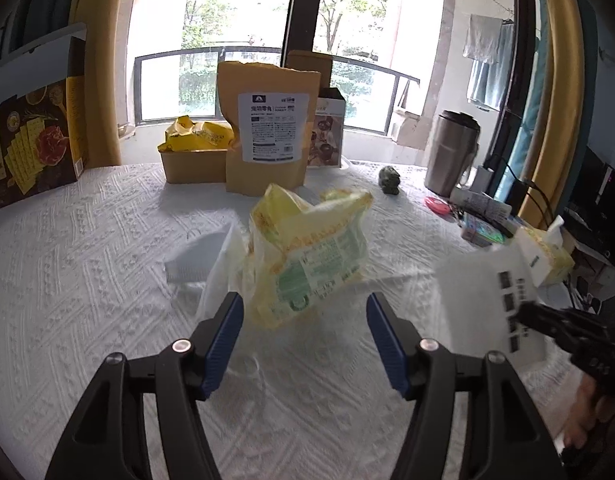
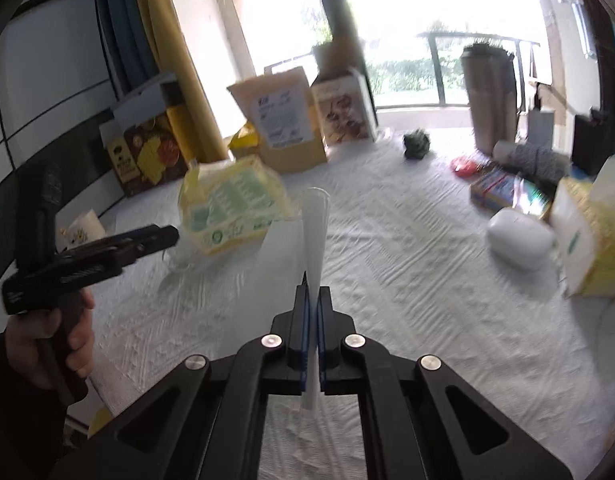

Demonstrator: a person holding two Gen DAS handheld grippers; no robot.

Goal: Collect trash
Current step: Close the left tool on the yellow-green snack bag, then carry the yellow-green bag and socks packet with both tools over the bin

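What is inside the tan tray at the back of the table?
A crumpled yellow wrapper sticks up out of the tan tray. Whatever lies under the wrapper is hidden by the tray's wall and the kraft pouch beside it.

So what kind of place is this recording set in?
Most likely a lived-in home room by a balcony: laundry hangs outside, snack boxes and a tissue box crowd the cloth-covered table.

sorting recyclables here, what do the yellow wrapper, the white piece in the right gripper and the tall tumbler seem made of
Yellow wrapper: thin plastic film, glossy and partly translucent, crumpled, printed.
White piece clamped in the right gripper: flat, matte and slightly translucent; thin plastic or stiff paper, unclear.
Tumbler: likely brushed stainless steel, dull grey sheen, dark lid.
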